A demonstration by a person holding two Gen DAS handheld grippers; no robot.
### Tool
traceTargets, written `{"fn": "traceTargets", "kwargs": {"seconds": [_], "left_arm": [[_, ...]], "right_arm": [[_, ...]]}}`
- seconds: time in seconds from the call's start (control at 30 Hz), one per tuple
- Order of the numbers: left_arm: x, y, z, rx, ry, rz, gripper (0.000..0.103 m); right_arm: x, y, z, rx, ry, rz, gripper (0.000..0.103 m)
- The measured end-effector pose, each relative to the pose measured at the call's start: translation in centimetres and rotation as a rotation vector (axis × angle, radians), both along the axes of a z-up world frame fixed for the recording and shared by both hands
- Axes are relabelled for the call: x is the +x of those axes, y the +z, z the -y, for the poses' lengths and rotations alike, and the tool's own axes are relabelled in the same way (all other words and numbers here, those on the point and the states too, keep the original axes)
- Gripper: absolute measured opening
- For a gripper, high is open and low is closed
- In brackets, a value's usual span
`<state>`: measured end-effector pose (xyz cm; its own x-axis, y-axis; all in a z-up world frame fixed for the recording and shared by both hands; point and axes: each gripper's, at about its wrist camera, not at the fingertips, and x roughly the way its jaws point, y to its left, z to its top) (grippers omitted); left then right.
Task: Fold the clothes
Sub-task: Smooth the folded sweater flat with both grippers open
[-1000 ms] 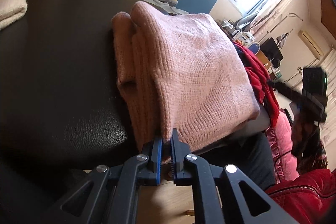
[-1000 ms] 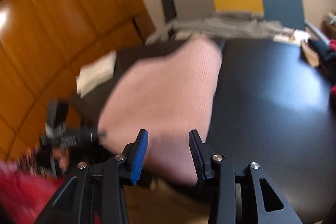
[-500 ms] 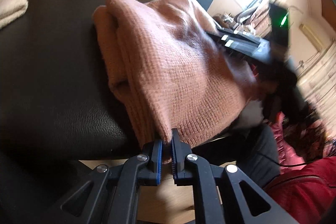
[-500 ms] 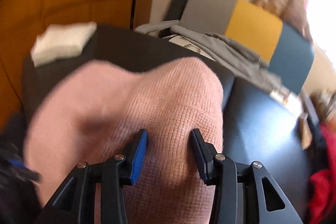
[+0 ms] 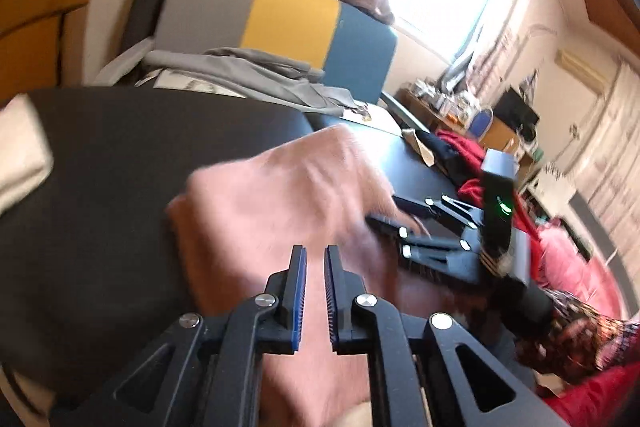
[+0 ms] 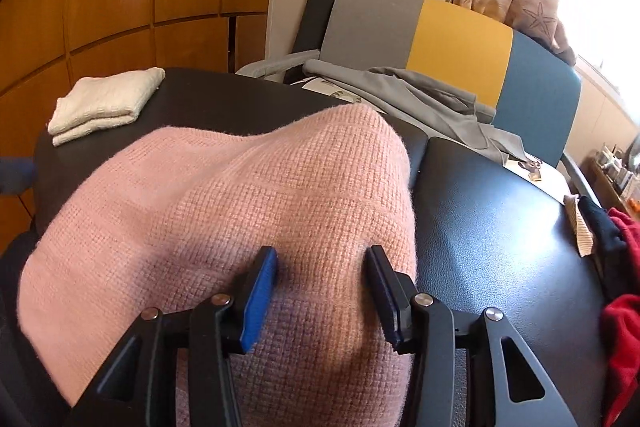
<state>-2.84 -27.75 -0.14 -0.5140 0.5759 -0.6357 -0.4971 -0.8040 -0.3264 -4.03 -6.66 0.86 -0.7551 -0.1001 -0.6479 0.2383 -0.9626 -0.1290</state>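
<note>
A folded pink knit sweater (image 6: 248, 195) lies humped on the black leather surface (image 6: 500, 227). My right gripper (image 6: 322, 259) is open, its fingers straddling a bulge of the sweater's near right end. In the left wrist view the pink sweater (image 5: 280, 195) is blurred and runs under my left gripper (image 5: 316, 255). Its jaws stand nearly together with the same narrow gap as before, and pink knit shows between them. The right gripper (image 5: 384, 213) reaches onto the sweater's right side there.
A folded white towel (image 6: 104, 103) sits at the far left corner. A grey, yellow and blue chair (image 6: 460, 39) with a grey garment (image 6: 420, 95) stands behind. Red clothes (image 6: 624, 327) pile at the right edge. A patterned sleeve (image 5: 580, 339) holds the right gripper.
The right gripper came from off to the side onto the sweater and now straddles its right end. The left gripper tilted upward and forward, so the sweater now lies beneath it.
</note>
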Motion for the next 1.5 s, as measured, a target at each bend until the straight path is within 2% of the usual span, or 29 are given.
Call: {"fn": "traceTargets", "kwargs": {"seconds": [0.13, 0.17, 0.3, 0.37, 0.43, 0.47, 0.53, 0.6, 0.73, 0.83, 0.9, 1.0, 1.1, 1.17, 1.23, 1.3, 1.37, 1.43, 1.5], "left_arm": [[-2.0, -3.6, -3.2, -0.167, 0.045, 0.067, 0.008], [-1.6, -4.5, -2.9, -0.178, 0.055, 0.091, 0.008], [0.5, -5.8, -0.4, -0.055, 0.082, 0.125, 0.008], [1.0, -6.0, 0.2, -0.037, 0.087, 0.123, 0.008], [1.3, -6.1, 0.2, -0.027, 0.094, 0.117, 0.008], [1.3, -6.1, 0.0, -0.027, 0.097, 0.115, 0.008], [1.4, -6.1, -0.4, -0.041, 0.098, 0.106, 0.008], [1.8, -6.3, -0.5, -0.066, 0.089, 0.083, 0.008], [2.0, -6.9, -0.4, -0.07, 0.095, 0.048, 0.008], [2.0, -7.2, -0.1, -0.06, 0.095, 0.041, 0.008], [2.0, -7.2, -0.2, -0.079, 0.083, 0.025, 0.008], [1.8, -7.0, -0.4, -0.094, 0.067, 0.008, 0.008], [1.6, -6.2, -0.1, -0.051, 0.059, 0.011, 0.008], [2.4, -4.9, -0.1, -0.014, 0.051, -0.029, 0.008], [3.2, -3.5, -0.4, 0.009, 0.033, -0.078, 0.01], [3.5, -3.2, -1.6, -0.047, 0.005, -0.089, 0.013], [3.4, -4.2, -2.5, -0.115, -0.006, -0.06, 0.013], [3.3, -5.8, -2.2, -0.144, 0.009, -0.007, 0.013], [3.6, -6.6, -1.3, -0.115, 0.023, 0.012, 0.014]], "right_arm": [[0.1, 0.2, -0.7, -0.024, 0.0, 0.013, 0.049], [-0.1, 0.2, -1.1, -0.032, 0.001, 0.016, 0.049], [0.0, 0.5, -2.3, -0.093, 0.006, 0.052, 0.051], [-0.4, 1.7, -2.9, -0.169, 0.007, 0.082, 0.051], [-0.6, 3.5, -2.9, -0.263, 0.038, 0.067, 0.051], [-1.0, 4.4, -2.3, -0.275, 0.071, 0.055, 0.05], [-2.1, 5.3, -0.3, -0.198, 0.125, 0.054, 0.049], [-4.4, 4.7, 1.7, -0.096, 0.144, 0.112, 0.046], [-9.8, 1.3, 3.1, -0.055, 0.114, 0.268, 0.045], [-11.0, -0.6, 4.4, 0.042, 0.088, 0.224, 0.045], [-10.4, -0.6, 4.9, 0.074, 0.088, 0.187, 0.045], [-7.7, 1.7, 2.4, -0.047, 0.078, 0.145, 0.045], [-5.0, 3.9, -0.1, -0.168, 0.067, 0.102, 0.044], [-3.2, 5.3, -1.5, -0.225, 0.061, 0.079, 0.044], [-1.0, 5.4, -1.8, -0.167, 0.065, 0.088, 0.044], [0.6, 4.2, -1.6, -0.148, 0.087, 0.124, 0.044], [2.2, 3.1, -1.4, -0.129, 0.108, 0.159, 0.042], [3.9, 1.9, -1.2, -0.101, 0.125, 0.191, 0.042], [5.2, 0.6, -1.4, -0.067, 0.109, 0.212, 0.042]]}}
